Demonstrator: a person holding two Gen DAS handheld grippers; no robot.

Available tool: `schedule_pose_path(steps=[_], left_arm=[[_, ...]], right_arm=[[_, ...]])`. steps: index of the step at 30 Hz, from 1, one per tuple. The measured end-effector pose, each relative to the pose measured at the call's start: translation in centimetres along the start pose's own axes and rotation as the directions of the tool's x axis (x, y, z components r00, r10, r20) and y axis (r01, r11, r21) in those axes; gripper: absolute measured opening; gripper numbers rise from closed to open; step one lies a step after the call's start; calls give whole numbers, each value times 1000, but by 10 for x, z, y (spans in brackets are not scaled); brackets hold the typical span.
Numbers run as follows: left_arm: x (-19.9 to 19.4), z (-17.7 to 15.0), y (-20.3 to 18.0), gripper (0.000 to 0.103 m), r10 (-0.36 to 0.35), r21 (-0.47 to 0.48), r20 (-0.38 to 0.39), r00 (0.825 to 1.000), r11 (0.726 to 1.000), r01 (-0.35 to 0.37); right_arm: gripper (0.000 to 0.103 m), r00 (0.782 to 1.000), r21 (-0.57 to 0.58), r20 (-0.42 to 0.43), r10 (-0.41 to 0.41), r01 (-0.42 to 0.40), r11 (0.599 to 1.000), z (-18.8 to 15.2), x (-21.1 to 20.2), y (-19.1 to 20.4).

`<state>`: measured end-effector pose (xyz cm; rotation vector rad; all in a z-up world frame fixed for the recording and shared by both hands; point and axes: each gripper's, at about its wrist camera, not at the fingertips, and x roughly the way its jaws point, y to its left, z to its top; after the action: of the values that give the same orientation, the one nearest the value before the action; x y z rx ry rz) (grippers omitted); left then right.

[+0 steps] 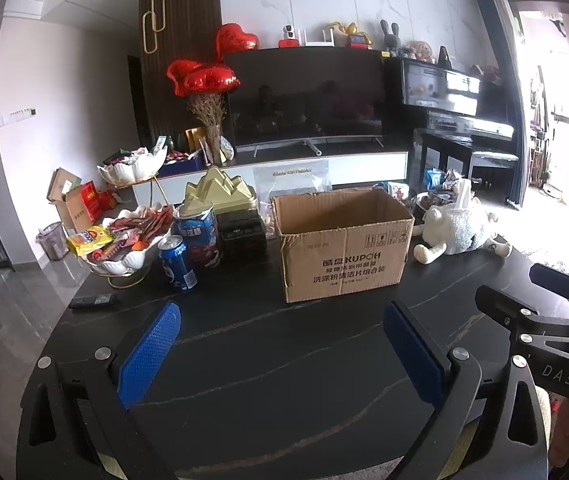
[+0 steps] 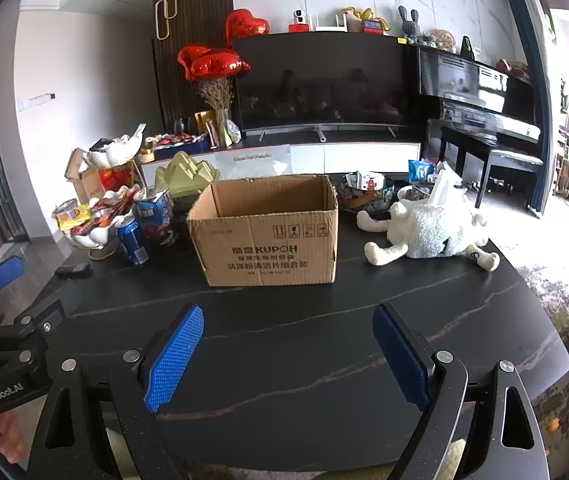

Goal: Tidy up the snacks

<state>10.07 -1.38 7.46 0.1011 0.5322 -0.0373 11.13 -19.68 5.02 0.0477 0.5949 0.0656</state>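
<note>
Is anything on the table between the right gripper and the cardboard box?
No. In the right wrist view, only bare dark table lies between the open right gripper and the cardboard box.

Open cardboard box (image 1: 342, 240) on dark table (image 1: 264, 344)

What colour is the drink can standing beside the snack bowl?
The can is blue with white markings, clearest in the left wrist view.
</note>
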Motion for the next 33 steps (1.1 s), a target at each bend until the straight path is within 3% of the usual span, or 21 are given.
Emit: schedule_pose_path(steps=[33], left_arm=[[-19, -1, 2, 103, -1, -9, 49, 999, 1000, 1]], right_arm=[[87, 999, -8, 37, 10, -10, 1000, 1, -16, 5]])
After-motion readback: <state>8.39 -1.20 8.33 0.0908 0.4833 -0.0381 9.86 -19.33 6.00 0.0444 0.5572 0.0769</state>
